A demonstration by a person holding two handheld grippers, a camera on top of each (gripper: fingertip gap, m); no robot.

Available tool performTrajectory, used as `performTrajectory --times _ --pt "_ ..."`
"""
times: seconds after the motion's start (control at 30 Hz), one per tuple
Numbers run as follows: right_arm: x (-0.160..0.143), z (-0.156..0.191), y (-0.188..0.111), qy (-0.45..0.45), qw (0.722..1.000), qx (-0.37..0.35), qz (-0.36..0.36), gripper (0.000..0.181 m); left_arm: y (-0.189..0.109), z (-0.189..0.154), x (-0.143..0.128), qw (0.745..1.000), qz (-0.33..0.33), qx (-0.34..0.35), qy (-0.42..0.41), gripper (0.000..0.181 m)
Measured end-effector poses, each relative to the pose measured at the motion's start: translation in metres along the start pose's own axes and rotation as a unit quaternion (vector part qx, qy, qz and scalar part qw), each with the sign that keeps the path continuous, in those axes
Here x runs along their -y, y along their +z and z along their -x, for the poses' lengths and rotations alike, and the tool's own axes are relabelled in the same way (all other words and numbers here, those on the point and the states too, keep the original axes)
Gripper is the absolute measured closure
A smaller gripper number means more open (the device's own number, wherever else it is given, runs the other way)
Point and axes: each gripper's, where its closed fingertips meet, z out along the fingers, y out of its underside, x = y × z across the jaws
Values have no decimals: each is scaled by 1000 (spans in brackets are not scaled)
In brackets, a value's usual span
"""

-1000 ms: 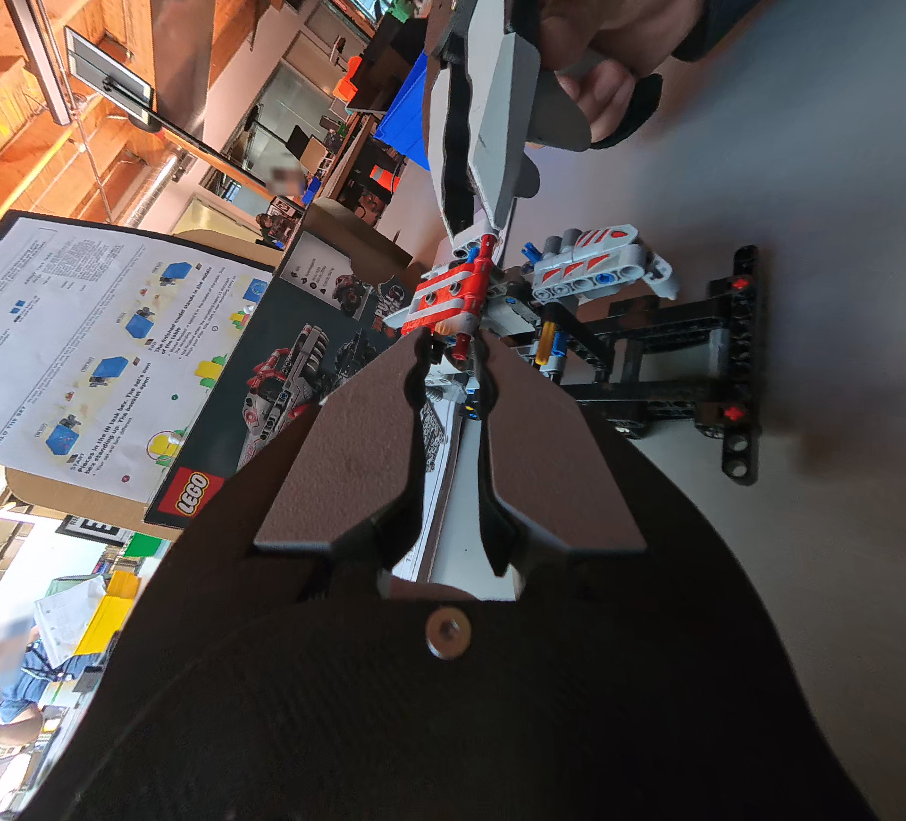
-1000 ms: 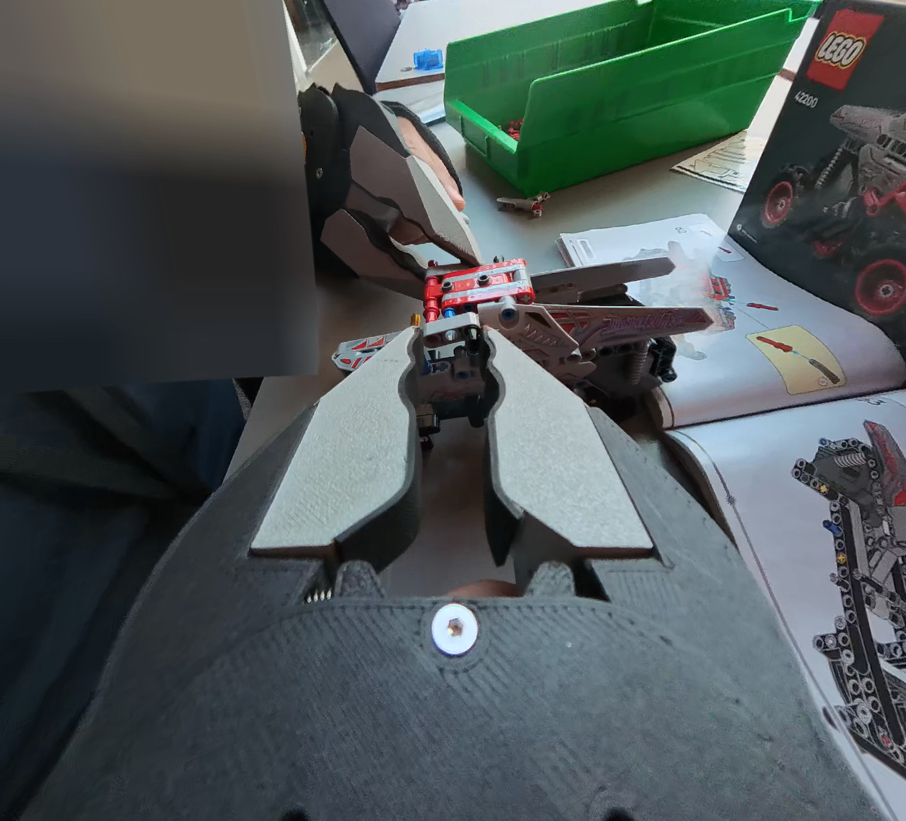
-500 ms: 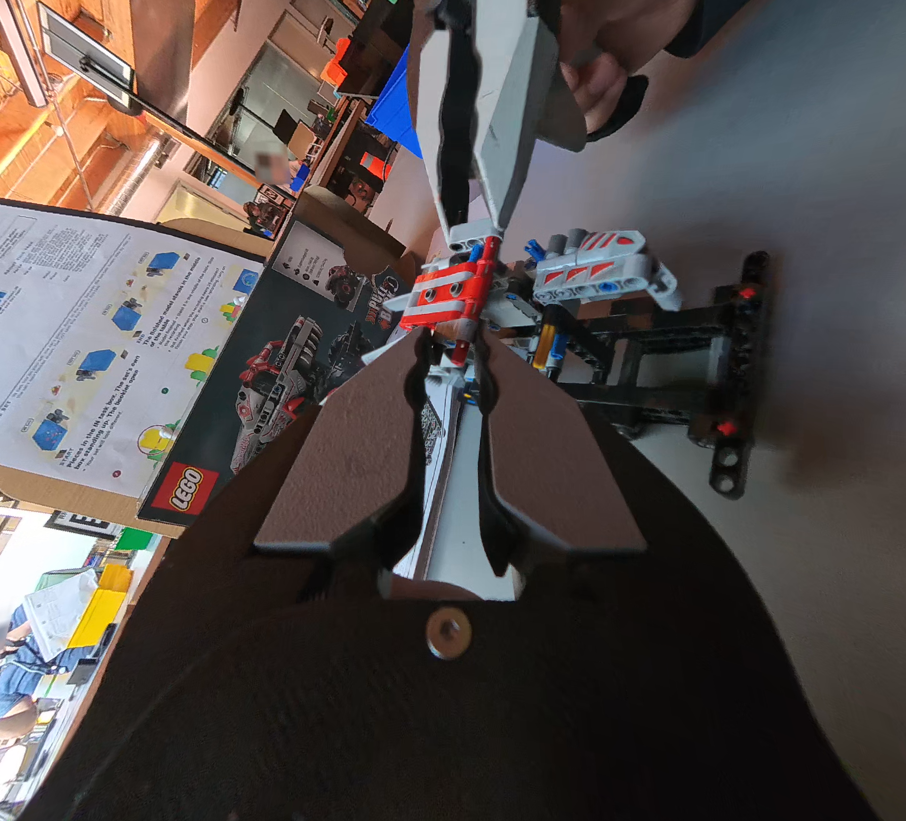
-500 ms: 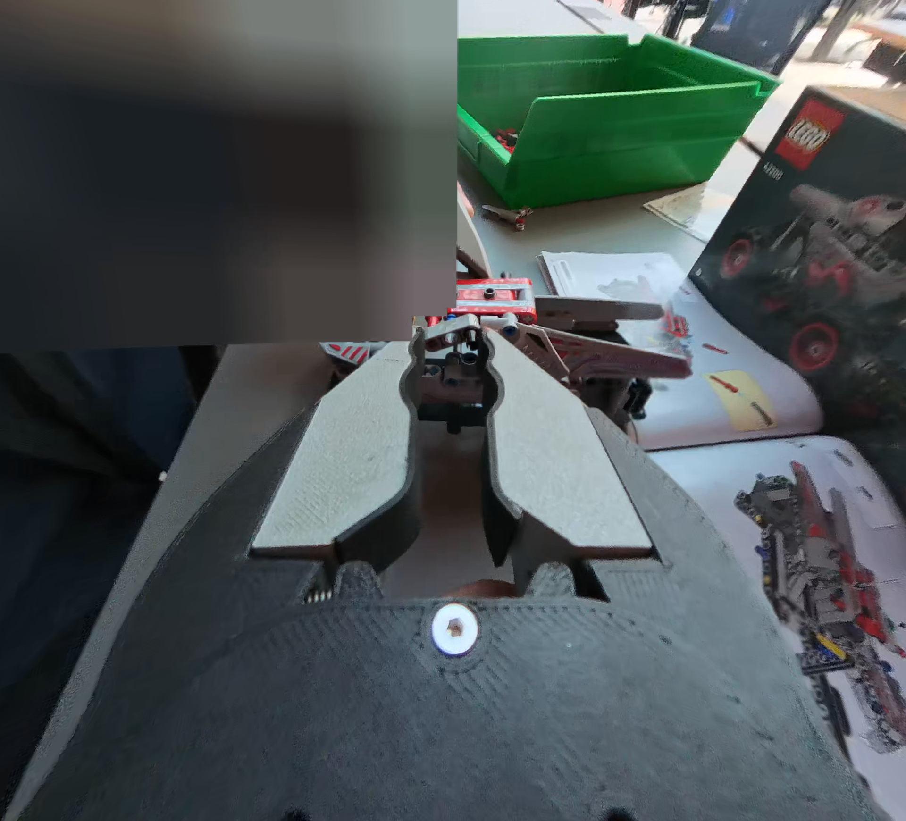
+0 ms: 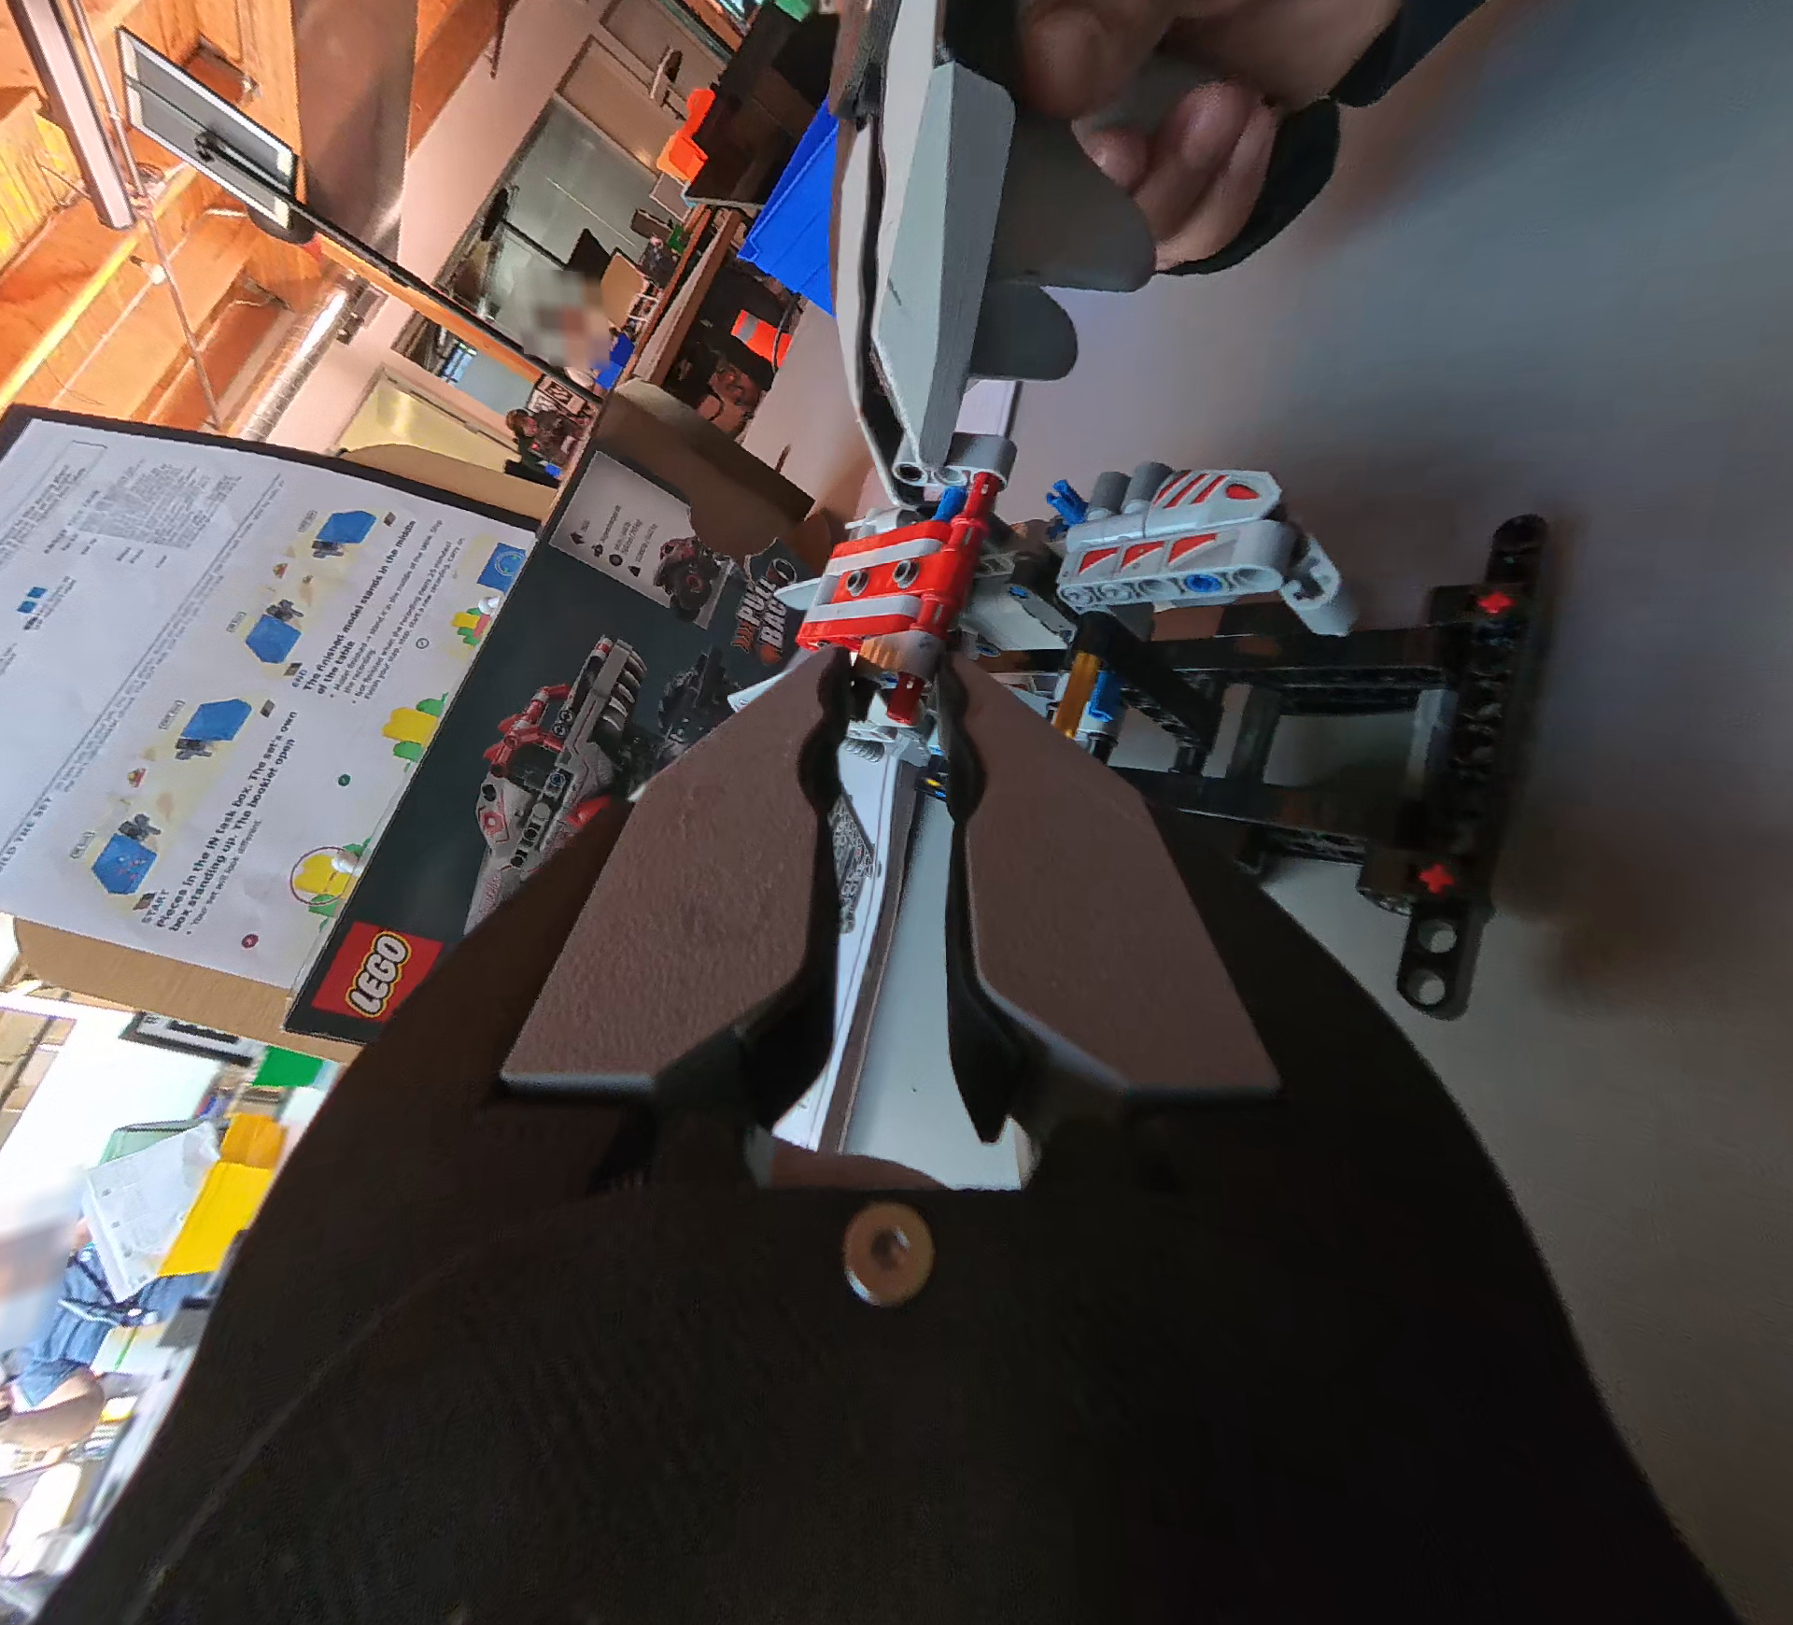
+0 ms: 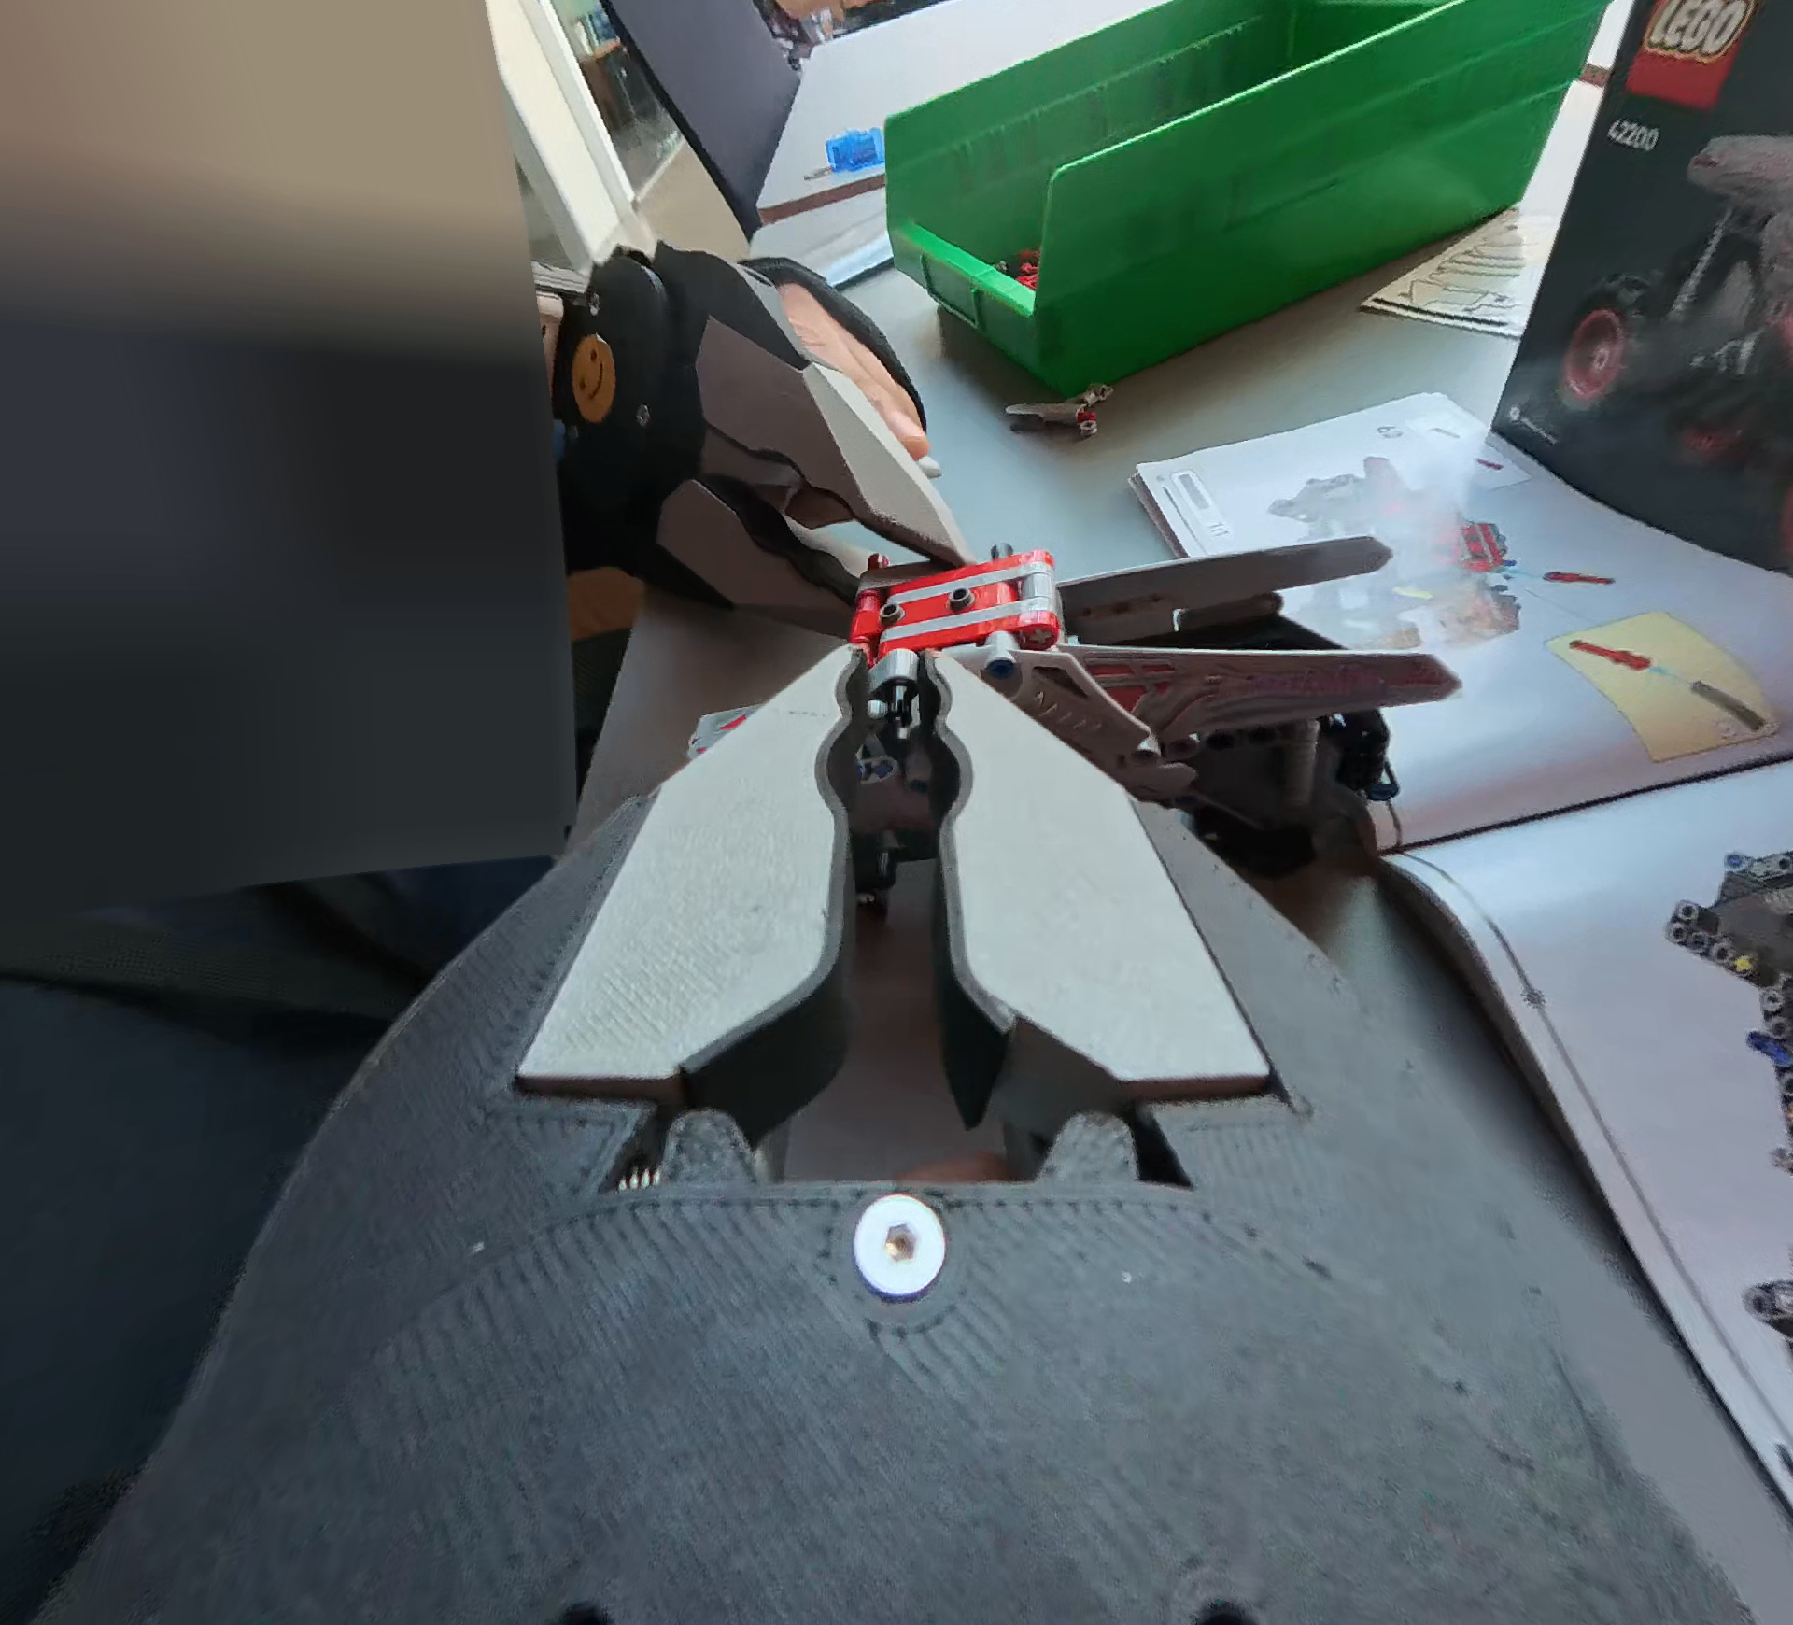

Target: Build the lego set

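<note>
A partly built lego truck, with a black chassis [image 5: 1290,695], white stickered panels [image 6: 1213,686] and a red panel [image 5: 883,594], lies on the grey table. My left gripper [image 5: 897,686] is shut on a red axle end with a grey bush at the red panel's edge. In the right wrist view it [image 6: 902,579] comes in from the left onto the red panel [image 6: 956,603]. My right gripper [image 6: 895,676] is shut on a small grey connector [image 6: 897,668] at the model's near end. In the left wrist view it [image 5: 931,467] reaches down from above.
A green bin [image 6: 1261,152] with a few small parts stands behind the model, with a loose grey piece [image 6: 1058,414] in front of it. The open instruction booklet [image 6: 1455,530] and the upright set box [image 6: 1698,220] are on the right. A printed sheet [image 5: 194,657] leans beside the box. The loose grey piece [image 6: 1058,414] is about 25 cm from both grippers' fingertips.
My right gripper's fingers have closed in from a wider grey block to the small grey connector. Both grippers and the model shifted slightly; the left keeps its hold.
</note>
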Motion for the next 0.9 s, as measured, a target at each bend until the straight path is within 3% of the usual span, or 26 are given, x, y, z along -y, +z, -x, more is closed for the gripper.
performTrajectory --times 0.3,0.53,0.63,0.7,0.9 --pt "-3 6 -15 -168 982 -75 45 152 -1 -1 1 1000 -1 3 4 163" --pt "-8 7 -7 -332 924 -168 90 149 0 -2 6 995 14 21 94 160" --pt "-11 3 -3 -362 907 -187 103 149 1 0 9 992 14 34 121 157" --pt "-11 2 -2 -371 903 -191 103 150 2 0 10 987 16 40 152 165" --pt "-10 0 -1 -357 911 -176 107 151 5 1 7 980 32 42 194 171"
